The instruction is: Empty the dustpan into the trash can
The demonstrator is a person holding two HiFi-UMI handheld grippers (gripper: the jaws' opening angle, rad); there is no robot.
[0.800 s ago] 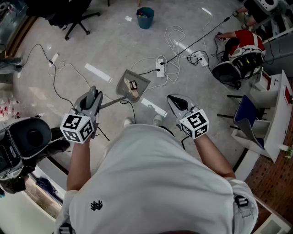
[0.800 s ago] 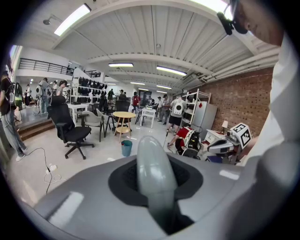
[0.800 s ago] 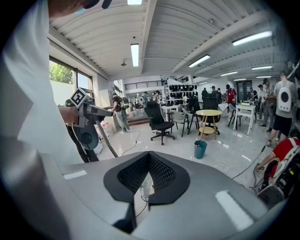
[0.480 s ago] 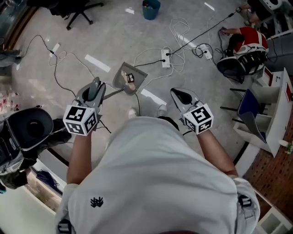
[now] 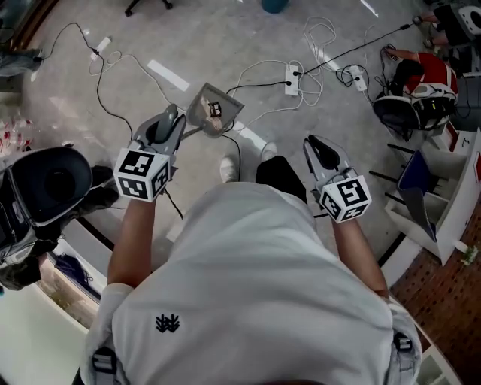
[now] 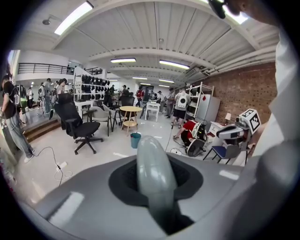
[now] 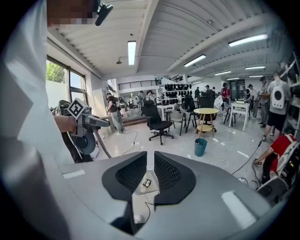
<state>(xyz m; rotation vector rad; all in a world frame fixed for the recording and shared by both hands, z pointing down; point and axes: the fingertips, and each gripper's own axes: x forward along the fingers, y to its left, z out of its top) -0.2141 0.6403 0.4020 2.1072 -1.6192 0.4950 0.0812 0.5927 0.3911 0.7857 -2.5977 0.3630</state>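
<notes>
Empty tongs (image 7: 150, 157), nearly together

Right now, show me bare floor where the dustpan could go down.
Bare floor lies between the white tape strip and the power strip, beyond the dustpan. Crowded: cables around the power strip.

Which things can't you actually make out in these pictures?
- The trash can: cut off by the head view's top edge.
- What lies in the dustpan: too small in the head view.
- The dustpan's scoop: hidden in the left gripper view behind the left tongs; only the handle shows.
</notes>
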